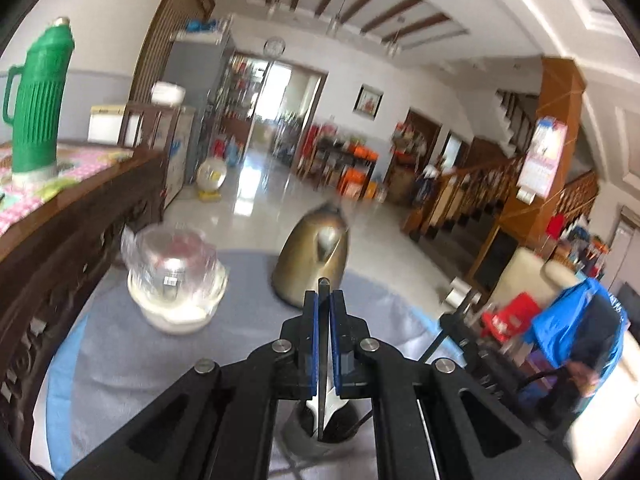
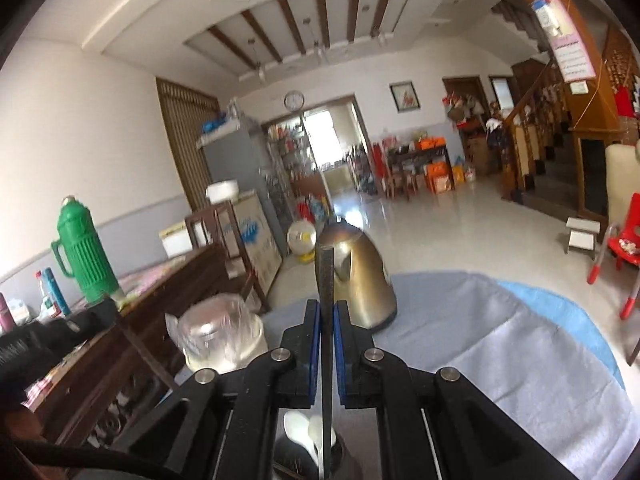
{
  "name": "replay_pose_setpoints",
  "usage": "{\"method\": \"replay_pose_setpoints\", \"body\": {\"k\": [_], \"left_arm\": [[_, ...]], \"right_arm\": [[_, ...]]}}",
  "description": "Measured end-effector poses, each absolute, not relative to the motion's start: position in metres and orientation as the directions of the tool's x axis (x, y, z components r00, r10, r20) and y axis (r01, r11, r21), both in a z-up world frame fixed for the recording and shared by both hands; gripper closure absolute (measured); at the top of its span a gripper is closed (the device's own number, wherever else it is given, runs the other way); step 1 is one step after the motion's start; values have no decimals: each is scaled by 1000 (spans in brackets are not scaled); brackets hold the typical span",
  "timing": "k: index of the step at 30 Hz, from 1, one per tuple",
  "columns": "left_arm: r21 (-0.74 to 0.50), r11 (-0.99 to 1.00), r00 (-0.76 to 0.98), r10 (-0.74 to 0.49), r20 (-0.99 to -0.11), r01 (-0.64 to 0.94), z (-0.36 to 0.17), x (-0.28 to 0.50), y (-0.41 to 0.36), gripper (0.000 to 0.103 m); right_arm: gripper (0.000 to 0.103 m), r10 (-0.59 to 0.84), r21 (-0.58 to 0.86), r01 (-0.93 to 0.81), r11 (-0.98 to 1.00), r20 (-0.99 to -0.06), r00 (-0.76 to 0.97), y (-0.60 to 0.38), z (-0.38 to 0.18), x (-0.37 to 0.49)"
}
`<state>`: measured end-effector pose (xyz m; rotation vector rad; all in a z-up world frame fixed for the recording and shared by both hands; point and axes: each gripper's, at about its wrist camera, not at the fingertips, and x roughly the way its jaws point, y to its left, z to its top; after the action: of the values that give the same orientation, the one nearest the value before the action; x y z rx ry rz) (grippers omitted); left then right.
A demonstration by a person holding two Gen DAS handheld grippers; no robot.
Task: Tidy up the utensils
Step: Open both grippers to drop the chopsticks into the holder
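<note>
The round tabletop [image 2: 500,340], under a grey cloth, carried a bronze kettle [image 2: 360,280] and a glass jar [image 1: 176,272], both blurred. Below each wrist stood a dark utensil holder [image 1: 320,436], its contents hard to make out. The left gripper [image 1: 323,300] had its jaws closed narrow on a thin knife-like utensil [image 1: 323,360]; the right gripper [image 2: 327,312] pinched a similar flat handle [image 2: 326,280]. Each piece ran lengthwise along the fingers, handle end away, the other end down toward the holder. They looked stiff, light, smooth and likely slippery, so gripping the flat faces mid-handle seemed soundest.
</note>
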<state>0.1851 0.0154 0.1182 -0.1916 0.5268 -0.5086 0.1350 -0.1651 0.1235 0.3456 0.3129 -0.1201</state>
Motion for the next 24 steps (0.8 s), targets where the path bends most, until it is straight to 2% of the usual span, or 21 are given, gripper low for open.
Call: {"method": "replay_pose_setpoints", "body": {"k": [3,6,7,10,11,14,15,18,24], "left_arm": [[-275,864,713,-504,-488,422,105,190,10,98],[-260,857,697,-513,-500,445,105,186,11,96],[-258,855,697,-517,-497,450,106,182,14,91],[-249,853,718,-521,-462,459,114,170,30,66],[-236,858,732,-513,-448,457,116,164,37,62],[-206,869,749,-493,-443,450,116,151,50,62],[-196,875,753,-481,-450,442,112,147,55,61],[-158,898,760,-432,-485,410,95,136,69,61],[-118,933,714,-338,-613,341,28,119,93,61]], "right_arm": [[94,-12,341,143,929,-358,934,-166,119,136],[91,26,351,124,928,-393,919,-165,111,130],[91,31,353,121,928,-396,918,-166,111,127],[83,61,397,103,912,-379,924,-172,109,111],[79,64,411,103,906,-372,926,-175,108,106],[64,72,469,105,877,-344,936,-188,105,83],[54,70,479,108,871,-340,938,-191,103,76],[52,45,491,139,860,-344,938,-199,95,52],[52,72,535,197,822,-440,895,-215,55,19]]}}
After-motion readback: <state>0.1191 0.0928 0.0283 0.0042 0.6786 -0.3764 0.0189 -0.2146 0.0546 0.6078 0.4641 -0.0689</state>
